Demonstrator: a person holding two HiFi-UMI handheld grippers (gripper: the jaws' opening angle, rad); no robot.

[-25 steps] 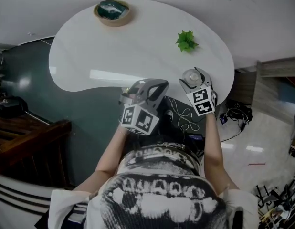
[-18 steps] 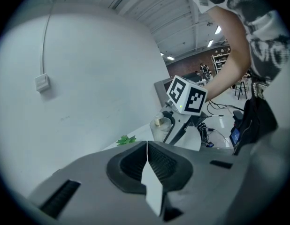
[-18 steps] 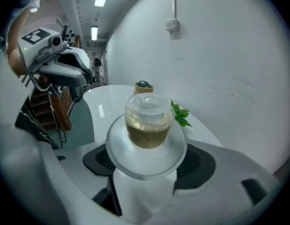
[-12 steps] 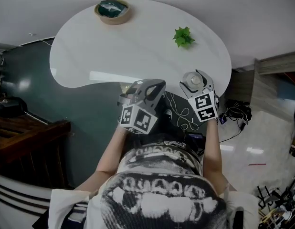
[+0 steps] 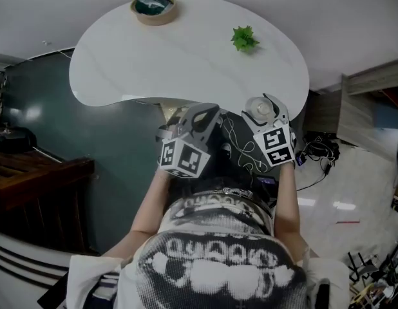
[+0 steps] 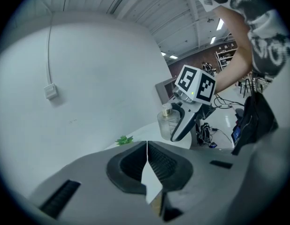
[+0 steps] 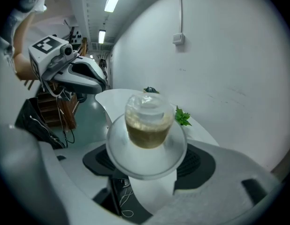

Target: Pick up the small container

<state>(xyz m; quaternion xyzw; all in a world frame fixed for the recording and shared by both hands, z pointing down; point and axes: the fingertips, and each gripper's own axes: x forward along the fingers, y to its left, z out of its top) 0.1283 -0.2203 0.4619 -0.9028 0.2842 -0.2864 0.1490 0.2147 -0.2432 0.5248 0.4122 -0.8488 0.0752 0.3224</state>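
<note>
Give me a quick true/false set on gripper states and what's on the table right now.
1. The right gripper holds the container between its fingers. True.
2. The left gripper is open. False: its fingers are together with nothing between them.
3. The bowl sits on the table. True.
4. The plant lies inside the bowl. False: it stands on the table, well apart from the bowl.
</note>
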